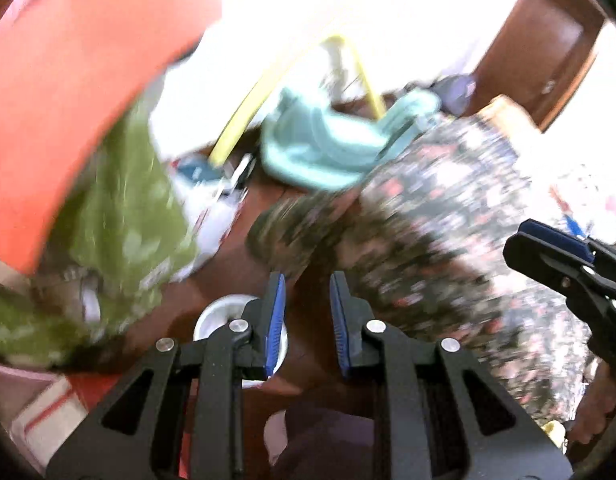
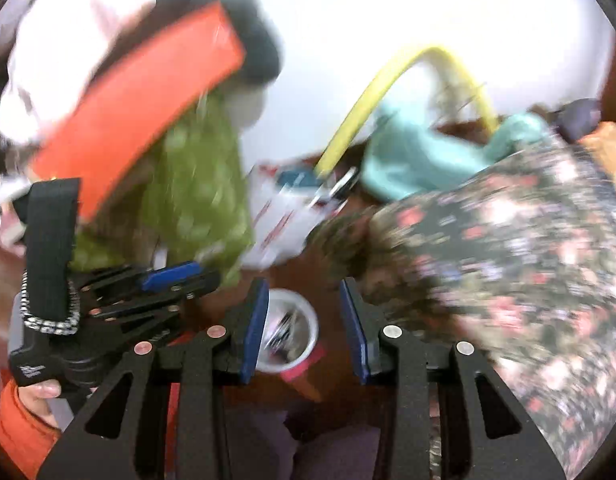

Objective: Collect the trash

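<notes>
Both views are motion-blurred. A white round cup (image 2: 290, 330) with wrappers inside stands on the dark brown table just in front of my right gripper (image 2: 304, 330), whose jaws are open and empty around the cup's right side. The cup also shows in the left wrist view (image 1: 218, 316), left of my left gripper (image 1: 308, 320), which is open and empty. A white printed wrapper (image 2: 280, 216) lies further back; it also shows in the left wrist view (image 1: 212, 208). The left gripper (image 2: 164, 288) appears at the left of the right view; the right gripper (image 1: 556, 252) appears at the right edge of the left view.
A green patterned cloth (image 1: 124, 216) and an orange-red board (image 1: 68, 92) rise at the left. A dark floral cloth (image 1: 448, 232) covers the right. A teal cloth (image 1: 320, 140) and a yellow hose (image 1: 244, 112) lie at the back. A brown cabinet (image 1: 548, 40) stands far right.
</notes>
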`<action>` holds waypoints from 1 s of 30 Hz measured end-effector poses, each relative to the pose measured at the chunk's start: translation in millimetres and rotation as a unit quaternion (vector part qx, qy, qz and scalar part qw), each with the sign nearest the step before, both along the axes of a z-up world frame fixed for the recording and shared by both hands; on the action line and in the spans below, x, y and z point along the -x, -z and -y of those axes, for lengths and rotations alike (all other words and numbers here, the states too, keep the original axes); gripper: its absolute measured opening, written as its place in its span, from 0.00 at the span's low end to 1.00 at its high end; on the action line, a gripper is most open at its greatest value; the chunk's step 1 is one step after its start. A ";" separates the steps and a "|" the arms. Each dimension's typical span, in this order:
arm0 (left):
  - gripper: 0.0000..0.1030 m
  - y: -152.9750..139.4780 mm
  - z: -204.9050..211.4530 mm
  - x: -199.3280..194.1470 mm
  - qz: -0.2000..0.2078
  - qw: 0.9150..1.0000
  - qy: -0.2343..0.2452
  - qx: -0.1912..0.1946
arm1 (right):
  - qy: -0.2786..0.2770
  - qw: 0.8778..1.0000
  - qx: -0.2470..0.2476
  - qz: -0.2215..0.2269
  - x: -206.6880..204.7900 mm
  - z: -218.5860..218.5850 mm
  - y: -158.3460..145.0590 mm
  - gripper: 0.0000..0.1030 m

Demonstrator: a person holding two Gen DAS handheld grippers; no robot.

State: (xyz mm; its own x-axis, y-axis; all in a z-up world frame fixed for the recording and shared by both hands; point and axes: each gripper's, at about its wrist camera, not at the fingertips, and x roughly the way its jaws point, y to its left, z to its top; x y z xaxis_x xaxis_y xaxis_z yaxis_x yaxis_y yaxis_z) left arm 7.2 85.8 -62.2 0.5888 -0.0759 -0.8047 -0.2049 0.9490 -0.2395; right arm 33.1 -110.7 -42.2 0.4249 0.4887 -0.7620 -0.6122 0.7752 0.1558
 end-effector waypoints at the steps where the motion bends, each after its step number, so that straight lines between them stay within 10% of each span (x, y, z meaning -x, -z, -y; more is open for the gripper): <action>1: 0.21 -12.8 4.1 2.8 0.017 1.000 0.006 -0.002 | 0.017 1.000 -0.011 0.016 3.9 9.8 -13.0 0.32; 13: 0.22 -149.3 60.9 80.6 0.240 0.963 0.098 -0.072 | 0.191 0.958 -0.081 0.200 94.3 72.3 -118.4 0.33; 15: 0.40 -155.0 65.9 92.8 0.257 0.957 0.101 -0.084 | 0.204 0.953 -0.083 0.206 100.6 74.6 -120.7 0.42; 19: 0.86 -156.5 66.0 105.0 0.273 0.954 0.080 -0.096 | 0.234 0.945 -0.083 0.212 109.4 76.3 -118.2 0.77; 21: 0.90 -154.4 63.3 107.4 0.275 0.953 0.084 -0.096 | 0.253 0.940 -0.083 0.213 110.7 76.6 -115.7 0.90; 30: 0.91 -141.3 51.4 108.4 0.255 0.958 0.101 -0.083 | 0.290 0.934 -0.063 0.199 107.9 80.2 -105.8 0.92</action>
State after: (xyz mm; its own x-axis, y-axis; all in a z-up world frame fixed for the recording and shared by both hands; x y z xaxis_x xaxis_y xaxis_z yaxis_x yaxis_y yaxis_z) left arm -101.2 34.4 79.1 0.8957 -0.1260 -0.4263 0.0913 0.9907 -0.1011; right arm -74.8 -190.9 63.6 0.8836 0.1635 -0.4389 -0.1240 0.9853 0.1175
